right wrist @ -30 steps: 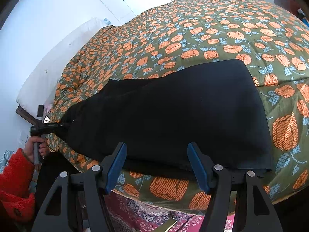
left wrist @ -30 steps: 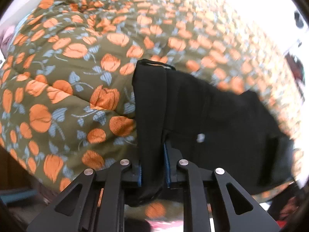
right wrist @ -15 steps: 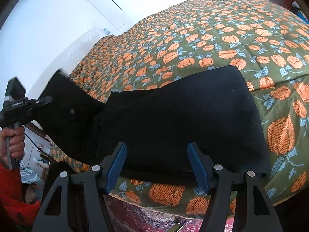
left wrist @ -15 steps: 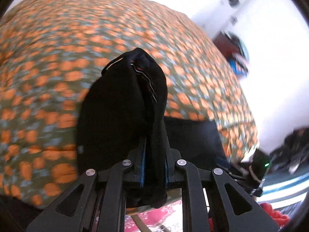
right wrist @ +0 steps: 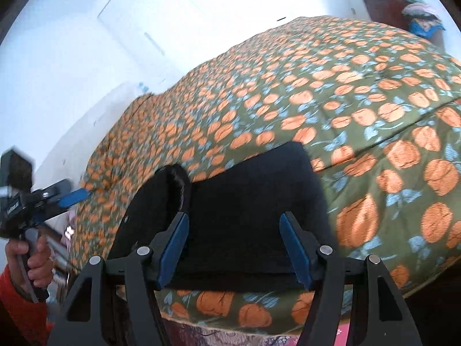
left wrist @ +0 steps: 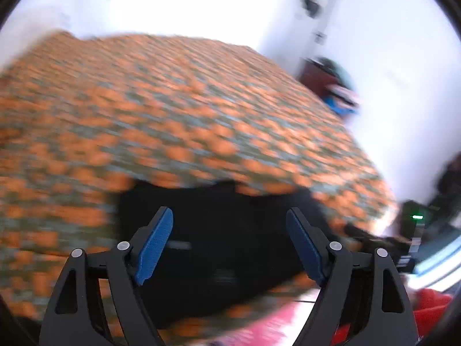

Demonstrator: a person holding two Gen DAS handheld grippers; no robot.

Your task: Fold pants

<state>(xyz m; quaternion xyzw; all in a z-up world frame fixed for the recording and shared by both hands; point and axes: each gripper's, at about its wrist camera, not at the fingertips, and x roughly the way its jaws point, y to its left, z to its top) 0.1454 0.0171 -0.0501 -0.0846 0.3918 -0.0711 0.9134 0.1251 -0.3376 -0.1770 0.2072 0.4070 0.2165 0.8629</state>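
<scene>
The black pants lie on the near edge of the bed, with one end folded over into a raised hump on the left. My right gripper stands open just above their near edge, nothing between its blue pads. In the blurred left wrist view the pants lie flat below my left gripper, whose jaws are opening and hold nothing. From the right wrist view, the left gripper hangs in the air left of the bed, clear of the cloth.
A green bedspread with orange pumpkins covers the bed. A hand in a red sleeve holds the left gripper's handle. A dark cabinet with piled clothes stands at the back right. A patterned rug lies below the bed's edge.
The left gripper, shut on the pants' end, carried it up and across over the rest, then let go and opened. The pants now lie shorter and doubled. The right gripper shifted slightly.
</scene>
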